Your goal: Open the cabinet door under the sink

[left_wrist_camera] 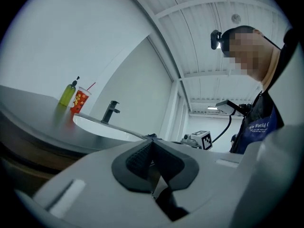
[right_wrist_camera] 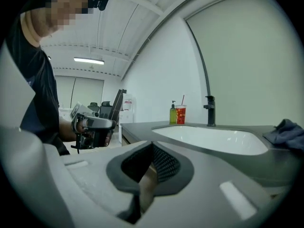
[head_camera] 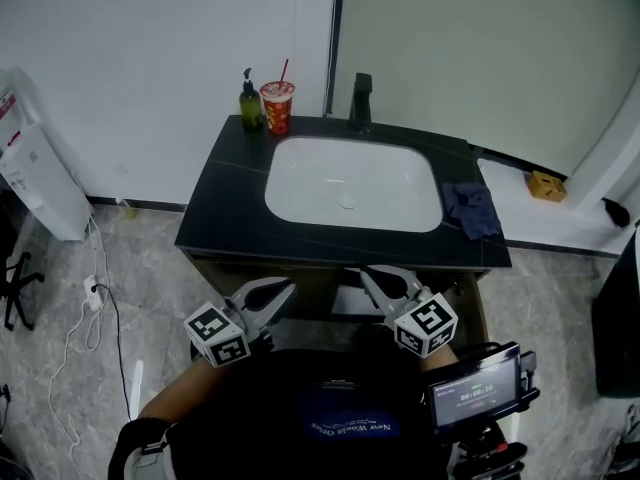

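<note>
Left gripper [head_camera: 288, 288] and right gripper [head_camera: 366, 272], jaws together and empty, point level toward the countertop [head_camera: 225, 200].

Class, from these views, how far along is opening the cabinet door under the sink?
Done: left gripper and right gripper sit by the front edge of the countertop, near the sink. In hand: nothing; both jaws are shut and empty. Left: grasping and pulling the door; the cabinet front is mostly hidden, so no open door is confirmed.
</note>
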A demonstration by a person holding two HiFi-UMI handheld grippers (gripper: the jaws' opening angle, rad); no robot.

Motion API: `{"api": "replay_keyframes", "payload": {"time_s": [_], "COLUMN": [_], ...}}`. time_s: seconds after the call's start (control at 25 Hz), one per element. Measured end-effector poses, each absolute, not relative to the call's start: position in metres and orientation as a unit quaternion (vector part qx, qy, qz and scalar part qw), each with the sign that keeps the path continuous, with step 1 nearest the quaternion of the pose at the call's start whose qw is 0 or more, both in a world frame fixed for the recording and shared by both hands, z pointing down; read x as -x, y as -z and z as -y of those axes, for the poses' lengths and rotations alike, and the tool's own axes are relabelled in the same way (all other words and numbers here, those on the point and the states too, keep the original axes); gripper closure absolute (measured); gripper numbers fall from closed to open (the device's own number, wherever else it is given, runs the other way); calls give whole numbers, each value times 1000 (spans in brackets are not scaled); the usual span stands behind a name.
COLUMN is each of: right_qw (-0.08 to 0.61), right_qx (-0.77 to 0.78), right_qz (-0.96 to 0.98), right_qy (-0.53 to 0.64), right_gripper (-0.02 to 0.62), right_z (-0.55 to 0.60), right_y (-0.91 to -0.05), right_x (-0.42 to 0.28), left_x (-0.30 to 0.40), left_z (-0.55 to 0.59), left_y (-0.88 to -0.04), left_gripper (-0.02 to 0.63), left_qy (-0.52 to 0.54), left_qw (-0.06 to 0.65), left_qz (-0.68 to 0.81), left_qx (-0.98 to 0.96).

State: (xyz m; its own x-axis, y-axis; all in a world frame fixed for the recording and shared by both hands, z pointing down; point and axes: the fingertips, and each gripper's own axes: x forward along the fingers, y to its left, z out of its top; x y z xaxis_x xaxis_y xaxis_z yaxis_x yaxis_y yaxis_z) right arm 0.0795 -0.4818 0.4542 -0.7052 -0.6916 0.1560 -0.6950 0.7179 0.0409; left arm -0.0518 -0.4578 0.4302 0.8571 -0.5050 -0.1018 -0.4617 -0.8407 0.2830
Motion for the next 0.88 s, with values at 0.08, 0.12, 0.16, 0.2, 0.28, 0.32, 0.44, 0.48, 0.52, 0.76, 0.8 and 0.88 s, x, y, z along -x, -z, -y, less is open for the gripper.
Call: {"api": "replay_keyframes", "payload": {"time_s": [0.08,0.12,0.16,0.2,0.28,0.32,0.44,0.48,0.52,0.76,0.8,0.88], "right_qw": [69,65,62,58,51,49,36,30,25,31,37,49], "right_qx": [-372,-370,-366,-359,-340,-332,-325,-332,-343,-400,-404,-410], "right_qz": [926,927,928,931,938,941,943,941,938,915,913,910], "right_qy": [-14,-16,-20,-26,-43,-52,-66,-59,-50,-41,-41,-36], "right_gripper": [592,592,592,592,592,592,594,592,594,594,594,594], "right_z": [500,511,519,523,525,526,528,531,537,574,576,576], "right_y": [-446,-442,-439,-436,-431,-428,-414,-407,-400,-399,-402,-406], "right_x": [-81,-82,-83,-82,-77,-75,-70,-71,-73,-87,-86,-83], "left_x": [48,45,42,40,35,33,28,26,25,23,25,29], "left_z": [477,488,498,505,515,519,526,527,529,551,555,557], "left_y": [-425,-423,-421,-419,-417,-416,-406,-400,-392,-361,-360,-361], "left_gripper": [600,601,600,601,600,600,600,601,601,601,600,600], "left_qy": [88,87,87,85,81,79,76,79,84,89,89,90], "left_qw": [121,121,121,120,118,118,122,120,116,77,78,85], "left_qz": [257,259,260,261,263,263,259,253,246,253,261,269], "left_qx": [-955,-954,-954,-954,-954,-954,-955,-957,-959,-960,-958,-955]}}
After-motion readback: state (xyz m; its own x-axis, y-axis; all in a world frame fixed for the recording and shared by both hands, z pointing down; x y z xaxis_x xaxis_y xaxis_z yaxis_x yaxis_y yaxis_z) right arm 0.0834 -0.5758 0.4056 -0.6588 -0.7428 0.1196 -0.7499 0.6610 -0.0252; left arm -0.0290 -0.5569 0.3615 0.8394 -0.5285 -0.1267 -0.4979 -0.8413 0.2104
